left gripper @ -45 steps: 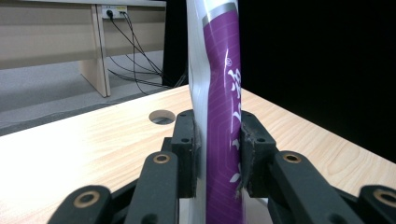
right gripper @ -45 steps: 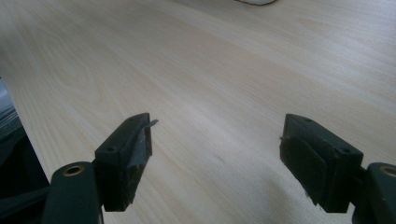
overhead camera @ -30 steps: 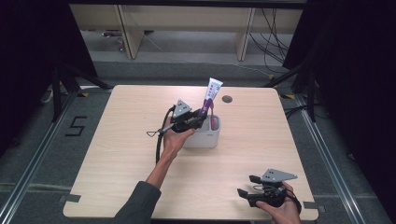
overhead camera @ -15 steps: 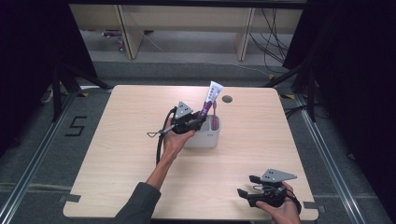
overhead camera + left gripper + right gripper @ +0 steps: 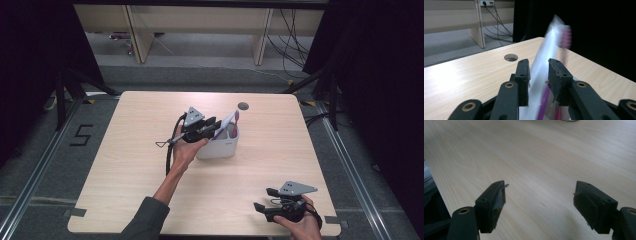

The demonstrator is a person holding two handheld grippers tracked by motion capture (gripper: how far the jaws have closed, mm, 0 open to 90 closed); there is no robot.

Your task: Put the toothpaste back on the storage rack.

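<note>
1. The left forearm reaches up from the bottom edge of the high view to the middle of the table (image 5: 150, 200), and the left hand (image 5: 186, 150) holds the left gripper (image 5: 216, 126) at the left rim of a white cup (image 5: 220, 147).
2. That gripper points toward the cup's top. In the left gripper view its jaws stand narrow on either side of a toothbrush pack (image 5: 541, 67). The clear wrapper passes between the pads, yet whether they press on it cannot be told.
3. The pack leans up and to the right out of the cup, its pink bristles (image 5: 566, 37) at the top.
4. The right hand (image 5: 295, 225) rests at the table's near right corner, and the right gripper (image 5: 262, 199) lies level, pointing left. In the right gripper view its jaws stand wide over bare wood with nothing between them.
5. Against the earlier frames the pack sits lower in the cup and tilts further over. A second ago it stood tall above the rim. The left gripper has come down with it, and the right hand has kept its place.
6. Motion blurs the pack in the left gripper view. The left gripper hides the cup's left rim in the high view. The frame cuts off the right wrist and the left arm above its sleeve (image 5: 147, 222).
</note>
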